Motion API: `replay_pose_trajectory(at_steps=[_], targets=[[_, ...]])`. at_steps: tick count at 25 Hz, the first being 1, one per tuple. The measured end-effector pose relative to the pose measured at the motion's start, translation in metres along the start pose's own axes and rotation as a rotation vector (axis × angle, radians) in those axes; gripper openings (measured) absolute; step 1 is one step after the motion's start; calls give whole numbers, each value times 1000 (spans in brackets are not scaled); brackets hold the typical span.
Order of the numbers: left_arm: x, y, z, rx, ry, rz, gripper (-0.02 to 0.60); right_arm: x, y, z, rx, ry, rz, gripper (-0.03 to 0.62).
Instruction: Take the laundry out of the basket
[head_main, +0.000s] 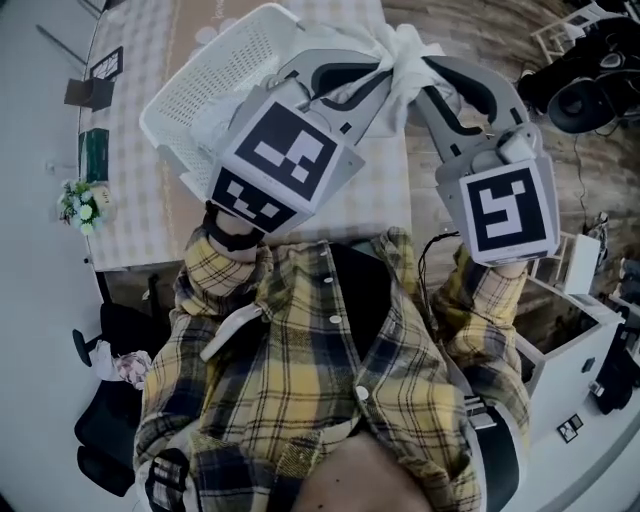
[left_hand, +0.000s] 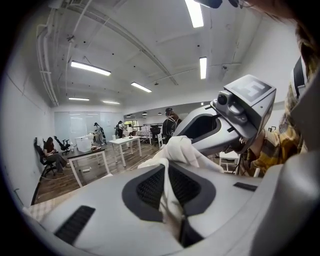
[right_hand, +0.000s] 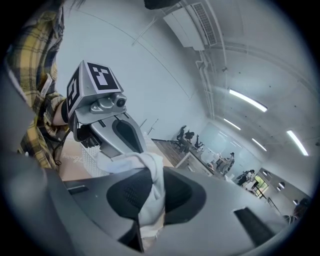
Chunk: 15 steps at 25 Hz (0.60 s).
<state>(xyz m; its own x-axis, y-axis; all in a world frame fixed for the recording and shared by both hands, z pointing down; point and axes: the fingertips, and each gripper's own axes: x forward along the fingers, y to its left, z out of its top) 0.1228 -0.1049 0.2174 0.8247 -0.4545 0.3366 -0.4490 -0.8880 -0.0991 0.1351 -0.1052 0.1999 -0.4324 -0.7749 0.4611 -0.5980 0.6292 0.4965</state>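
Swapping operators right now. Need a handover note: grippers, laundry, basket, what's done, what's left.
Left gripper: shut on the white cloth.
Right gripper: shut on the same cloth, tip to tip with the left one.
Cloth: bunched between the two grippers, held up just right of the white basket in the head view. The basket sits on the checked table.
Done: one piece gripped and raised.
Left: carry it clear and set it down, then check the basket. The grippers hide much of its inside, so I cannot tell whether more laundry is in there.
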Motion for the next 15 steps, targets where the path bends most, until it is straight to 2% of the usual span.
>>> replay_pose_trajectory(at_steps=[6,15], targets=[[29,-35,-18,-29,36,-53,44,-15,8,-49,77,64,9,83],[58,-76,-72,-109,124,-78,44,-15,46,-117,184,84,91,83]])
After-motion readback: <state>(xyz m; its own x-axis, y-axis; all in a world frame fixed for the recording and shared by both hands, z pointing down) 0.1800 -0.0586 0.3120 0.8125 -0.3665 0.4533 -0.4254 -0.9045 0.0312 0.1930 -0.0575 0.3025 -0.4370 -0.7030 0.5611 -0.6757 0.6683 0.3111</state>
